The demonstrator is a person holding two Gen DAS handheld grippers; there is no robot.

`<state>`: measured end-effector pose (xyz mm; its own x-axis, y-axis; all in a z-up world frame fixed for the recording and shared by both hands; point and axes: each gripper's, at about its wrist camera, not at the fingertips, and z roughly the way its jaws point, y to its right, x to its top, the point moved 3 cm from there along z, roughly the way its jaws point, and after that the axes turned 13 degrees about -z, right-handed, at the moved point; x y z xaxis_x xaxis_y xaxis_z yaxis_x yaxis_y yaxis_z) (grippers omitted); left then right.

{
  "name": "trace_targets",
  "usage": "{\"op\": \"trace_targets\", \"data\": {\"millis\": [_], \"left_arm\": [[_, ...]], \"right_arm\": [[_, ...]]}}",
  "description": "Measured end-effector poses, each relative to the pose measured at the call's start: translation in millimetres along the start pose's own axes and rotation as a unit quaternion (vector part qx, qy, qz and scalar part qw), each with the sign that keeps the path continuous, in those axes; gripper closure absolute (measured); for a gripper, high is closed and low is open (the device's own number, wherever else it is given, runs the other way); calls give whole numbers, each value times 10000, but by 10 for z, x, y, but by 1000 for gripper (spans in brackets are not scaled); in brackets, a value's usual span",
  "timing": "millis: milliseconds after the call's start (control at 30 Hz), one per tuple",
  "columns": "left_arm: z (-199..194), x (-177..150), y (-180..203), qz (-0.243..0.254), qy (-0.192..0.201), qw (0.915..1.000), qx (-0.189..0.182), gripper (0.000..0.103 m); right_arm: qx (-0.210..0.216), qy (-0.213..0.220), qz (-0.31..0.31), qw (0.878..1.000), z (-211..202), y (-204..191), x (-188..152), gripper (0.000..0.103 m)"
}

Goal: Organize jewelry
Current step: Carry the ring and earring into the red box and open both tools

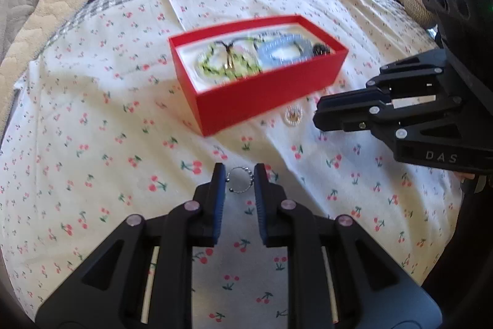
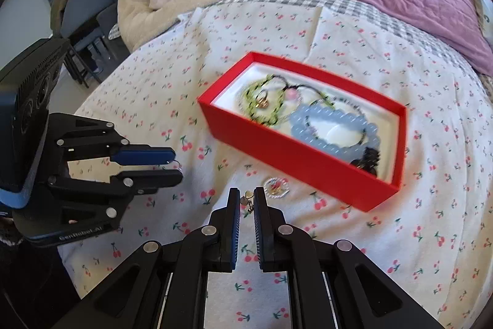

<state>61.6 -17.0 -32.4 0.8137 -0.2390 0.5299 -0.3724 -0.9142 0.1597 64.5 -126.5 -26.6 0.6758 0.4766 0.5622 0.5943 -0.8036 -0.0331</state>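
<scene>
Item: beaded wire ring [image 1: 239, 179], pinched between our left tongs [image 1: 238, 176] above the cherry-print bedspread [image 1: 92, 144]. We judge it light, thin, easily bent and slippery; best held across the hoop, gently.

Item: small charm earring [image 2: 248, 201], clamped in our right tongs [image 2: 246, 199]; tiny, dangling, likely to swing.

Item: pearl-edged brooch [image 2: 276, 186], loose on the bed just beside the red box [image 2: 295, 156], which holds a blue bead bracelet [image 2: 334, 125] and green beads [image 2: 262, 104].
</scene>
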Motion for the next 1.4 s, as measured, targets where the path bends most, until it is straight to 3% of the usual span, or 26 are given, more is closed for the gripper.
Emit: {"op": "trace_targets", "data": {"millis": [333,633,1000,1400], "left_arm": [[-149,320,38,-60,332,9994,-24,83],[-81,646,146,-284,510,9982,-139,83],[285,886,271,-531,440,9973,-242,82],[444,938,300,-596,405,9970,-273,82]], "right_arm": [[-210,402,374,9983,-297,315,169,94],[-278,495,811,9951,-321,586,218,94],[-277,364,1142,9924,-158,787,174,94],[-223,420,1321,9901,-133,899,166,94]]}}
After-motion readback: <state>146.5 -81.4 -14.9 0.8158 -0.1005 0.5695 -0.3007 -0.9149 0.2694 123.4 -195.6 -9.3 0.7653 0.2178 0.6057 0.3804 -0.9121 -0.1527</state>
